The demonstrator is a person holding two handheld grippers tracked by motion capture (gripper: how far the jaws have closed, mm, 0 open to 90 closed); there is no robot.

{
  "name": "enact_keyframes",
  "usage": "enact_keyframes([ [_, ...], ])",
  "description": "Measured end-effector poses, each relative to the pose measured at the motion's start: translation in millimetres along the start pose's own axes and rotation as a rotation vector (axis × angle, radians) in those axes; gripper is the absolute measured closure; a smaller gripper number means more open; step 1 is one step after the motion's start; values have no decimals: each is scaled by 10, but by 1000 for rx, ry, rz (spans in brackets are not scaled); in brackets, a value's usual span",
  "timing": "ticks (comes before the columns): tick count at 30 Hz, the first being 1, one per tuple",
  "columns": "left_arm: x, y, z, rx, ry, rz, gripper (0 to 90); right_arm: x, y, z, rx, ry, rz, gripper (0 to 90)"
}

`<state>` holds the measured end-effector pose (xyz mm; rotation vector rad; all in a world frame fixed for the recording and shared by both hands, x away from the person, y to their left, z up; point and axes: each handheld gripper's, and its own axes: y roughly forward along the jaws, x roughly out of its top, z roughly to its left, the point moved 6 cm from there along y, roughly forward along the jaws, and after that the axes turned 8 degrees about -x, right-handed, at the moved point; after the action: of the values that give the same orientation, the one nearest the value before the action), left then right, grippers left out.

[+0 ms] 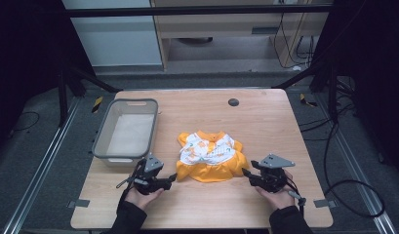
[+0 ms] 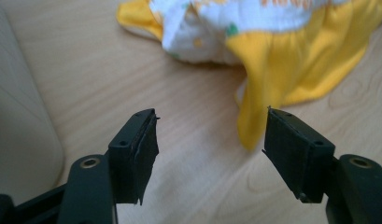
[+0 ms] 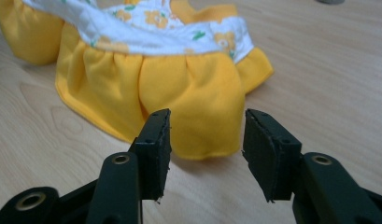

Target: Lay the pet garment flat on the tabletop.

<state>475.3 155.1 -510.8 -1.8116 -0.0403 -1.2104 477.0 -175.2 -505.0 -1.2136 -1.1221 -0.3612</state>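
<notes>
Grey plastic basin (image 1: pixel 125 130), rectangular and open-topped, standing on the wooden bench (image 1: pixel 265 126) just beyond the left hand-held gripper (image 1: pixel 170 180). Small dark round disc (image 1: pixel 233 102) set in the bench top near its far edge, well apart from both hand-held grippers. Black cables (image 1: pixel 333 161) trailing over the floor, off to the right of the right hand-held gripper (image 1: pixel 248 174).

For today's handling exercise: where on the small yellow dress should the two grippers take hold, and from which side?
Grip the yellow dress at its ruffled hem's two near corners, coming low from the person's side. The hem lies flat nearest the open left gripper and right gripper.
</notes>
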Motion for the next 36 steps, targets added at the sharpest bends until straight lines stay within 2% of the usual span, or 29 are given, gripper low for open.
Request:
enact_keyframes([
  [4,-36,38,-117,-8,19,0,349,-95,44,34,1,-12,29,479],
  [8,-33,117,-172,-9,38,10,377,-117,116,61,-2,-25,45,474],
  [11,-37,191,-189,-36,29,50,503,-138,189,88,4,-31,64,488],
  [14,-28,235,-191,-53,21,76,668,-140,271,121,-9,-56,95,558],
  [16,-29,255,-196,-63,8,89,758,-118,299,139,-15,-64,106,654],
  [19,-1,217,-211,-75,7,77,850,-89,290,167,-21,-67,120,817],
  [21,46,144,-221,-82,9,51,857,-79,263,178,-18,-67,123,880],
  [22,66,105,-230,-93,1,36,859,-55,224,178,-9,-67,106,900],
  [29,103,-181,-239,-147,-26,-33,859,46,-51,164,47,-45,23,900],
  [33,81,-203,-249,-161,-39,-28,859,61,-119,170,63,-45,-2,900],
  [36,52,-167,-235,-152,-31,-1,857,28,-64,185,65,-45,19,894],
])
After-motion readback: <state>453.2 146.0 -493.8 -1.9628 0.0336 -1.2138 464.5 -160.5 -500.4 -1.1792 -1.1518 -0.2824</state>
